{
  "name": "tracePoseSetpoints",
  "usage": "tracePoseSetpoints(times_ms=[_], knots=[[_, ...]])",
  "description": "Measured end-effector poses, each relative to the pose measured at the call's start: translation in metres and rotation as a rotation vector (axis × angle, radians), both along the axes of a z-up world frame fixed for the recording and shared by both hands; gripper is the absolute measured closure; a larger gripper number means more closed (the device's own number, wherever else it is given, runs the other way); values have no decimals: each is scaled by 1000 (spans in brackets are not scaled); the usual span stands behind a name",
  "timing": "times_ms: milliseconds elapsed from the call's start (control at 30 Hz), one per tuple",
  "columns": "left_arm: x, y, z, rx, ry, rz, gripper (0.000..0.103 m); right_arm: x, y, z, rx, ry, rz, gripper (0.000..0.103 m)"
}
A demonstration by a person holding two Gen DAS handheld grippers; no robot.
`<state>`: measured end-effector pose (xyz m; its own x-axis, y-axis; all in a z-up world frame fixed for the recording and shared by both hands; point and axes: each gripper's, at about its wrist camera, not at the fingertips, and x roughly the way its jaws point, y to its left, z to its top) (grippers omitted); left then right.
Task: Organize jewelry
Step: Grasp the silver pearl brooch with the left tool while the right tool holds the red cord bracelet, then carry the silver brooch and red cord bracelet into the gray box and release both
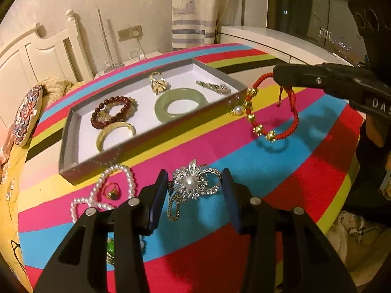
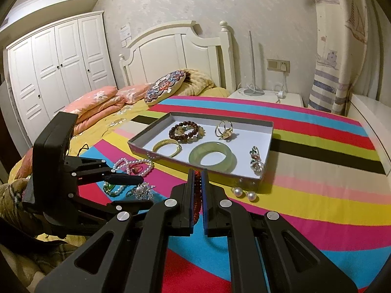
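Observation:
My left gripper (image 1: 195, 182) is open, its pads on either side of a silver pearl brooch (image 1: 191, 183) lying on the striped cloth; it also shows in the right wrist view (image 2: 144, 191). My right gripper (image 2: 198, 173) is shut on a red cord bracelet with gold beads (image 1: 275, 112), holding it in the air beside the near right corner of the grey tray (image 1: 73, 168). The tray (image 2: 267, 131) holds a jade bangle (image 1: 180, 103), a dark red bead bracelet (image 1: 111, 112), a gold bangle (image 1: 116, 134), a gold ring piece (image 1: 158, 83) and a silver chain (image 1: 213, 87).
A pearl necklace (image 1: 107, 190) with a gold ring (image 1: 113, 191) inside it lies left of the brooch. A green bead piece (image 1: 110, 250) lies under my left gripper. Pearl earrings (image 2: 244, 193) sit by the tray corner. A bed with pillows (image 2: 102, 102) is to the left.

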<state>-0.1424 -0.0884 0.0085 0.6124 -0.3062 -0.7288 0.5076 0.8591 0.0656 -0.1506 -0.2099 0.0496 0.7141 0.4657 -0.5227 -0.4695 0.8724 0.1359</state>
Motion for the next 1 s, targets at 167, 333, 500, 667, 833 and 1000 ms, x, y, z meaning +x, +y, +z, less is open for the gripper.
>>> tracePoseSetpoints(times_ms=[167,333,500,667,833,1000], knots=[[10,3,9,-8,-12,0,59,15,6,6,-9,-9,4,97],[30,4,22,-17,-31,-8,59,33,10,16,-17,-24,-1,97],[58,5,33,-30,-39,-14,59,64,11,19,-34,-21,-31,97],[92,12,37,-42,-30,-9,59,95,12,18,-57,-10,-57,97],[128,16,35,-34,-8,-5,59,132,10,14,-68,24,-80,97],[159,12,34,-27,5,-12,59,159,9,3,-46,83,-83,97]])
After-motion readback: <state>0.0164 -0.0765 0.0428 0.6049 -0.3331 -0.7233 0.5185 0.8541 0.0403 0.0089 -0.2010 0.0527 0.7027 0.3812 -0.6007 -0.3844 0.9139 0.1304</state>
